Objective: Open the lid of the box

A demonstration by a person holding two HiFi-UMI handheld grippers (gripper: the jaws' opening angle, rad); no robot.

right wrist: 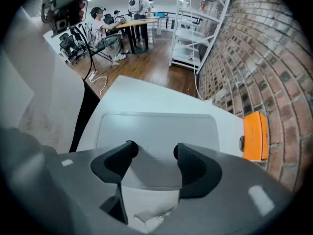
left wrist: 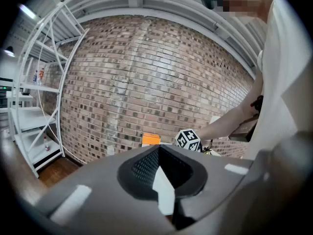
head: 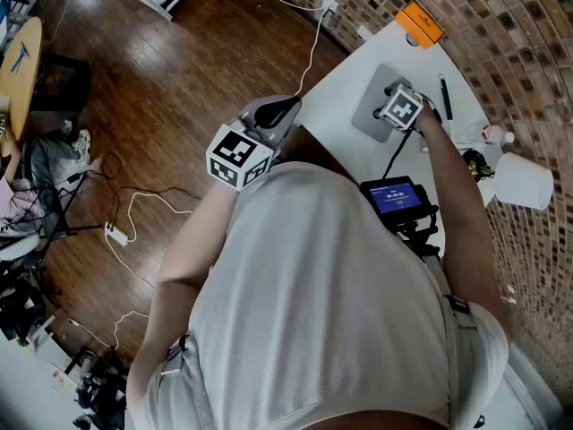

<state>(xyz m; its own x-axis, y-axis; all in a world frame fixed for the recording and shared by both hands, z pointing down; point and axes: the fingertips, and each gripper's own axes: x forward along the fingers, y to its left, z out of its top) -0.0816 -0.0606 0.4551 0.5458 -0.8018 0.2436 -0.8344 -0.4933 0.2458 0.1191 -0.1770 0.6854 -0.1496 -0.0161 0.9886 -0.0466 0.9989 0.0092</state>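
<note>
Box (right wrist: 254, 135), we're taking the orange one as it, is sitting shut at the far corner of the table (right wrist: 146, 94), just beside the brick wall (left wrist: 146, 82) and apart from both grippers. Right gripper (right wrist: 154, 151) is hovering over a grey pad (right wrist: 156, 129), jaws partly apart and gripping nothing, with the box ahead to its right. Left gripper (left wrist: 160, 168) is hanging near the table's edge, jaws together, empty. We're judging this as the reach, lid not yet touched. The lid seam isn't readable from here. We're suggesting taking the right gripper past the pad with jaws apart, finding the lid's free edge, and using the left to pin the base against sliding.
</note>
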